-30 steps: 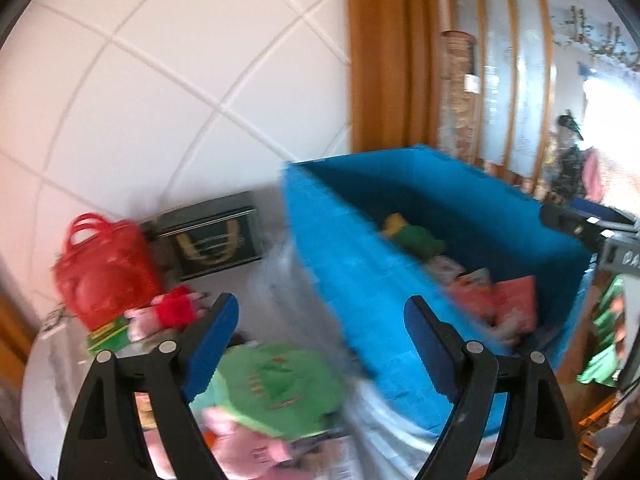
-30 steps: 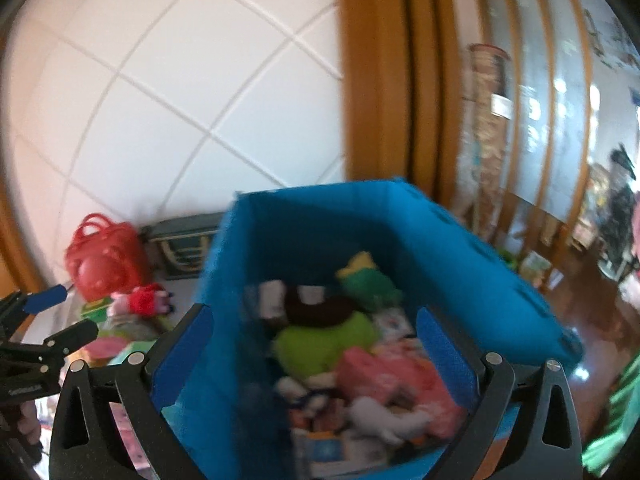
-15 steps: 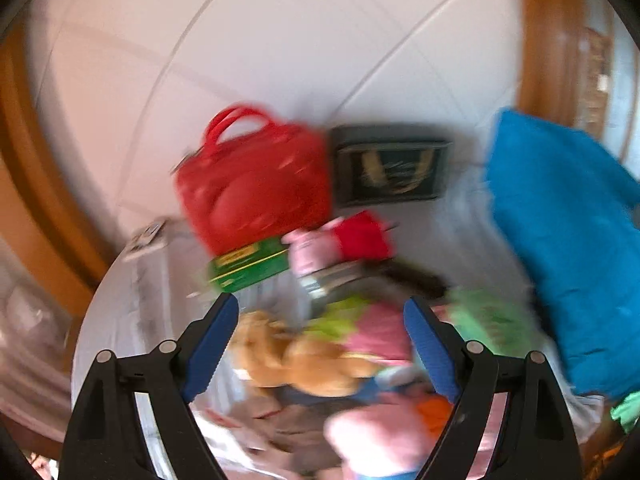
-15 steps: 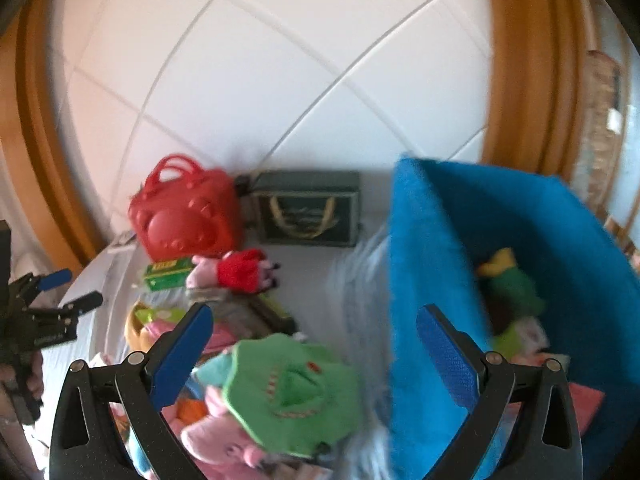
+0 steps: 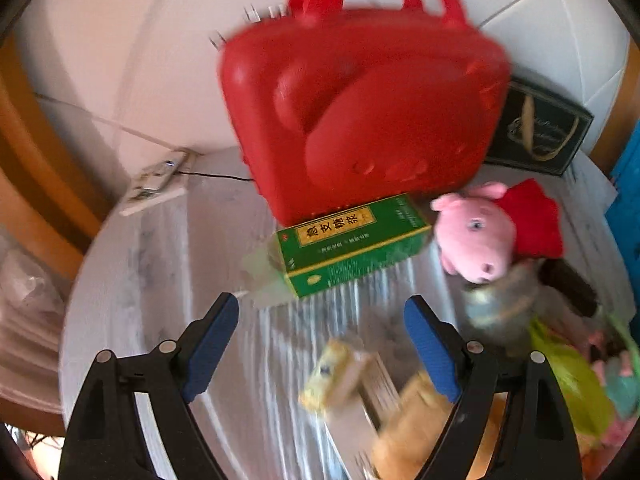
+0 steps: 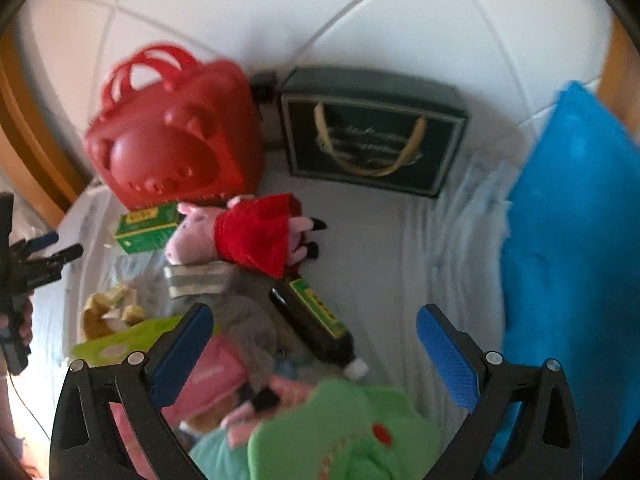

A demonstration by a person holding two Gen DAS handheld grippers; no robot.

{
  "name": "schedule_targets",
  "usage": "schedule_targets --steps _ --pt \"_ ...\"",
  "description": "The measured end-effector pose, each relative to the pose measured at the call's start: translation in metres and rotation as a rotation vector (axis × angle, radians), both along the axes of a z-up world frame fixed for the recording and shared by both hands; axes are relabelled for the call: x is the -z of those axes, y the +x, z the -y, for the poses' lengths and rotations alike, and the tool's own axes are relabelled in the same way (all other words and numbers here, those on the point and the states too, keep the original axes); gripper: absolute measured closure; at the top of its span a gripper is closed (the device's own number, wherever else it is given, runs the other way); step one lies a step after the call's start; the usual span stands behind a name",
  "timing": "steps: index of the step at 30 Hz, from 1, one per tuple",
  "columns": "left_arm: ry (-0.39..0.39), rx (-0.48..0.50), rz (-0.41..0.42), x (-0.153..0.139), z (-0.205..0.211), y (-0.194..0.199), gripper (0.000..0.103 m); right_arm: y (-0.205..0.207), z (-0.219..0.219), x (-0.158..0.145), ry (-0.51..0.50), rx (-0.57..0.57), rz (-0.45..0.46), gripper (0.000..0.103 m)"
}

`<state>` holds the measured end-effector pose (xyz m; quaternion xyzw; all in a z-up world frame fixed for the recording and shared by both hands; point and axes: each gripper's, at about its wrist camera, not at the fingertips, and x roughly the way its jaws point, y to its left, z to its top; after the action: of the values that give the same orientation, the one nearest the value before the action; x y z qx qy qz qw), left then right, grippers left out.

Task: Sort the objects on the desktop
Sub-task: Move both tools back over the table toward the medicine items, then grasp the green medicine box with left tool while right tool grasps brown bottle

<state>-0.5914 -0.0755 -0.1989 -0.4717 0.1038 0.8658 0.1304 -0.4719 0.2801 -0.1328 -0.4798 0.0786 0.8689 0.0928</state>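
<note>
**Both grippers empty, lining up the next pick**

Your left gripper [image 5: 320,332] is spread wide with nothing between its blue pads, hovering low over the counter [image 5: 160,264]. Just beyond its tips lies the green medicine box [image 5: 352,244], touching the foot of the red plastic case [image 5: 360,112]. Beside the box, to the right, rests the pink pig plush [image 5: 496,232] in its red dress.

Your right gripper [image 6: 312,332] is likewise spread and empty, held above the heap of toys. Under it sit a dark bottle [image 6: 316,320] with a green label, a grey plush [image 6: 248,328] and a green plush [image 6: 340,432]. The blue bin [image 6: 572,248] stands at the right edge, well apart from the box.

You appear to be between picks, choosing a target. For the box, ease the left gripper forward, straddle its narrow width, and close before lifting clear of the case.

The yellowish things beneath the left gripper are too blurred to name; possibly a wrapper and a tan plush. The bin's inside is cut off.
</note>
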Motion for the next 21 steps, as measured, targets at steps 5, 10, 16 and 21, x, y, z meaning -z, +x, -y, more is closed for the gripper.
schedule_targets --steps 5,10,16,21 --pt "-0.019 0.02 0.033 0.052 -0.008 -0.042 0.018 -0.058 0.002 0.042 -0.019 -0.043 0.067 0.0" --pt "-0.012 0.043 0.055 0.08 -0.006 -0.064 0.018 -0.099 0.008 0.072 -0.025 -0.087 0.109 0.0" --pt "-0.015 0.095 0.02 0.088 -0.017 -0.065 0.034 -0.136 0.024 0.096 -0.016 -0.157 0.137 0.0" --pt "-0.009 0.104 0.044 0.076 -0.025 -0.052 0.08 -0.154 0.025 0.106 -0.018 -0.157 0.14 0.0"
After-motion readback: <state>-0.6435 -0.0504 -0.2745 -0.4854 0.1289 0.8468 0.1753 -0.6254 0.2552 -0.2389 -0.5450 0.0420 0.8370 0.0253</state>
